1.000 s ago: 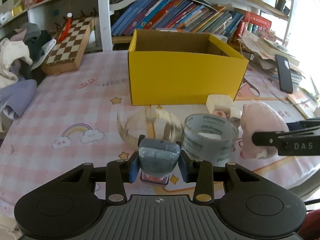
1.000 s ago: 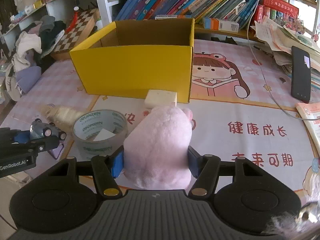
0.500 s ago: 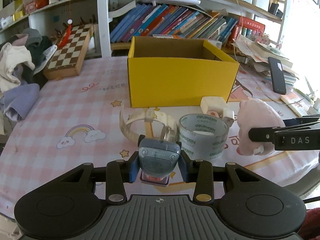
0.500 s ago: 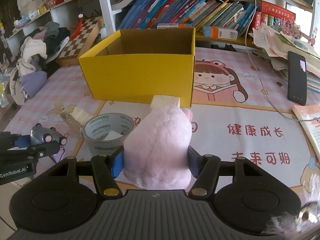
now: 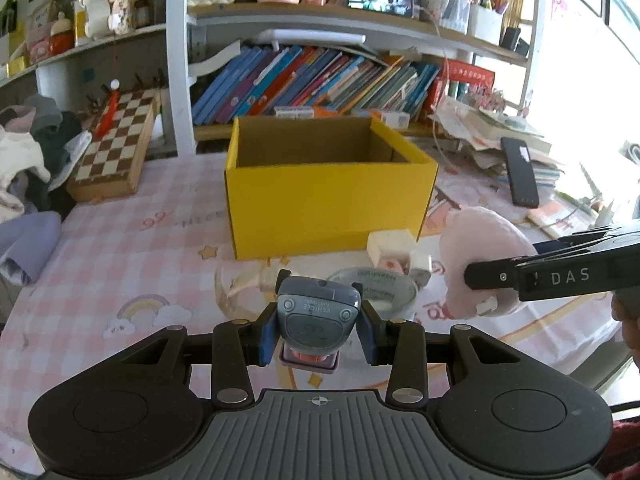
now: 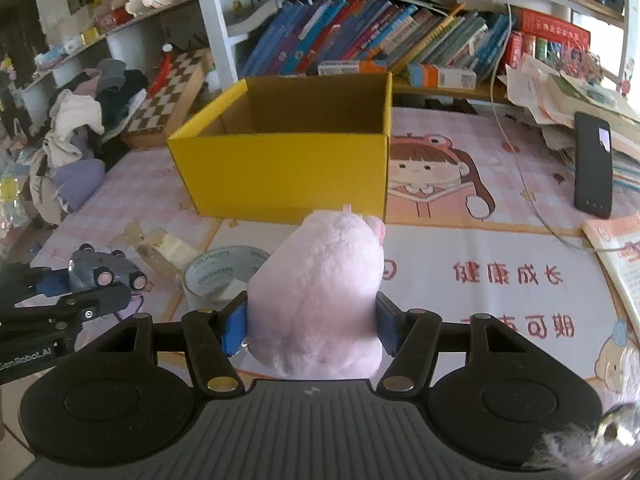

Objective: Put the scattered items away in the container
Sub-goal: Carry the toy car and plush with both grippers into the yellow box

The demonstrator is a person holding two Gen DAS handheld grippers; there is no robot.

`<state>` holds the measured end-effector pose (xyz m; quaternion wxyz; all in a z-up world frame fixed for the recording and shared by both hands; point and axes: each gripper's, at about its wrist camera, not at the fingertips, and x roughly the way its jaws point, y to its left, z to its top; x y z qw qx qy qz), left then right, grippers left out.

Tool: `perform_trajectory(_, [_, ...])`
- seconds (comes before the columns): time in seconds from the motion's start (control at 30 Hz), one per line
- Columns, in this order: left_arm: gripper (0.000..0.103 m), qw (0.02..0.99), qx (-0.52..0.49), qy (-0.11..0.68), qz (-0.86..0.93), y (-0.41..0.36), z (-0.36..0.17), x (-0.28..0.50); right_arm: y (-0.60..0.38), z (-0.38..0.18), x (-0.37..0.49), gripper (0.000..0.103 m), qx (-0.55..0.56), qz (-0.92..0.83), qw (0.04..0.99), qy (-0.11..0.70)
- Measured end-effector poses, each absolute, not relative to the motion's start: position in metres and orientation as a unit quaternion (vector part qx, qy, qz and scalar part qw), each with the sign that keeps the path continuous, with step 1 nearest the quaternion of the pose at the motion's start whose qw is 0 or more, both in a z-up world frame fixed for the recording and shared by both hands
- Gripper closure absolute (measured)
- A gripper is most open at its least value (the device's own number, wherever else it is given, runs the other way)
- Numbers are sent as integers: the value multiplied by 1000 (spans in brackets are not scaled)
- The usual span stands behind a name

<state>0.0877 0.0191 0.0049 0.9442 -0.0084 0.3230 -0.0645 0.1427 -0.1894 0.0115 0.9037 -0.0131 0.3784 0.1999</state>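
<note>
A grey-blue toy car hangs above the table with my left gripper shut on its sides; the right wrist view shows the same toy car at the left, wheels showing. My right gripper is shut on a pink plush toy, lifted off the table; that plush toy also shows at the right of the left wrist view. Ahead of both stands the open yellow cardboard box, seen again as the box. A roll of clear tape, a crumpled clear strip and a white block lie in front of the box.
A chessboard and a heap of clothes lie at the left. A black phone, papers and books sit at the right. Behind the box runs a shelf of books. A pink cartoon mat covers the table.
Both grippers have risen with the toy car and the plush toy still in them. The box and the items on the table sit lower and farther in both views.
</note>
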Motion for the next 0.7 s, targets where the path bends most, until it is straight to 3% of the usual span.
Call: perform_trajectory(0.7, [64, 971, 2, 231, -62, 22, 60, 153, -177, 77, 208, 43, -44, 255, 927, 272])
